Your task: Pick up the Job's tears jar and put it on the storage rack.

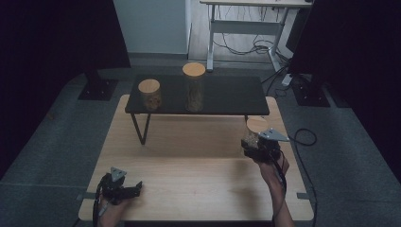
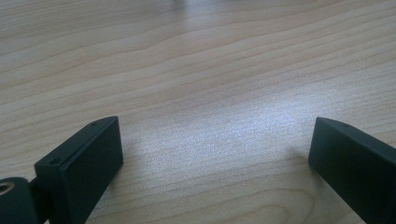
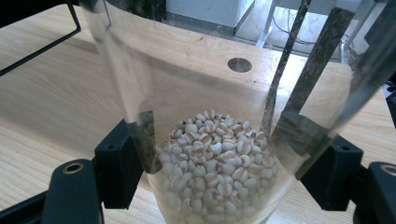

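At the front left corner of the light wooden table [image 1: 189, 170], the left gripper [image 1: 135, 189] lies low over the bare top, its black jaws spread wide with nothing but wood grain between them in the left gripper view [image 2: 212, 154]. Behind it, across the back half of the table, stands a low black shelf [image 1: 227, 97] on thin metal legs. Two glass jars with round wooden lids sit on the shelf: a short jar [image 1: 150, 94] near its left end and a tall jar [image 1: 194, 87] just left of its middle, the two standing apart from each other. Farther right, near the table's right edge and just in front of the shelf's right end, the right gripper [image 1: 253, 142] pinches a third jar [image 1: 255, 132], also wooden-lidded. In the right gripper view the black pads press on both sides of the clear glass wall of this jar [image 3: 210, 93], whose lower part is filled with pale, rounded grains [image 3: 215, 158]. Whether the jar's base rests on the table or hangs just above it cannot be told. The person's hands and forearms come in from the near edge, a black cable [image 1: 305, 137] trailing off beyond the right edge to the grey floor.
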Available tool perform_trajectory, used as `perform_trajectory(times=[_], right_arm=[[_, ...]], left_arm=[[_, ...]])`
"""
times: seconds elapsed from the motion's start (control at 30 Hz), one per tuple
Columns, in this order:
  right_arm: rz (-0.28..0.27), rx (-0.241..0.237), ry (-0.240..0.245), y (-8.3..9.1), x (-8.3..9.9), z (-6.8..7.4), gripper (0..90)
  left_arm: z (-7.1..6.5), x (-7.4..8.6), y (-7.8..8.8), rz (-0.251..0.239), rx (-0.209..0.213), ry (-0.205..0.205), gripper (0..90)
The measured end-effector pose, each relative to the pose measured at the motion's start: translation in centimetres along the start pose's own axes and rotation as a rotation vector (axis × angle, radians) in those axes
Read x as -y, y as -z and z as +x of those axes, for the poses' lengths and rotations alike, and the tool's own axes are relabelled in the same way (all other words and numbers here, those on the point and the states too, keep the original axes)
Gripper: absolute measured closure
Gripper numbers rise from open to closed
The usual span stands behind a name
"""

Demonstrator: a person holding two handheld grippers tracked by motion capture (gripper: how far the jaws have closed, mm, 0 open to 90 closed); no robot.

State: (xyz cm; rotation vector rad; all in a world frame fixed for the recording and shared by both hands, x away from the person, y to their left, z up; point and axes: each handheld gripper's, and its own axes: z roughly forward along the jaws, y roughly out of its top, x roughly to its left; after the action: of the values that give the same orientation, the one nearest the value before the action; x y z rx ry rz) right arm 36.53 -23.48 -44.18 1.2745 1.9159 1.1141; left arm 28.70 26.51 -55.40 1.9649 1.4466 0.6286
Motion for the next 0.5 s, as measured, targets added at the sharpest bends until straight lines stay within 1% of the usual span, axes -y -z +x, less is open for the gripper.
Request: perform_trajectory(times=[0.5], right_arm=[[0.004, -0.004, 0.002, 0.0, -1.3, 0.3, 24.9]], left_arm=[[0.0, 0.0, 0.0, -0.001, 0.002, -0.002, 2.6]])
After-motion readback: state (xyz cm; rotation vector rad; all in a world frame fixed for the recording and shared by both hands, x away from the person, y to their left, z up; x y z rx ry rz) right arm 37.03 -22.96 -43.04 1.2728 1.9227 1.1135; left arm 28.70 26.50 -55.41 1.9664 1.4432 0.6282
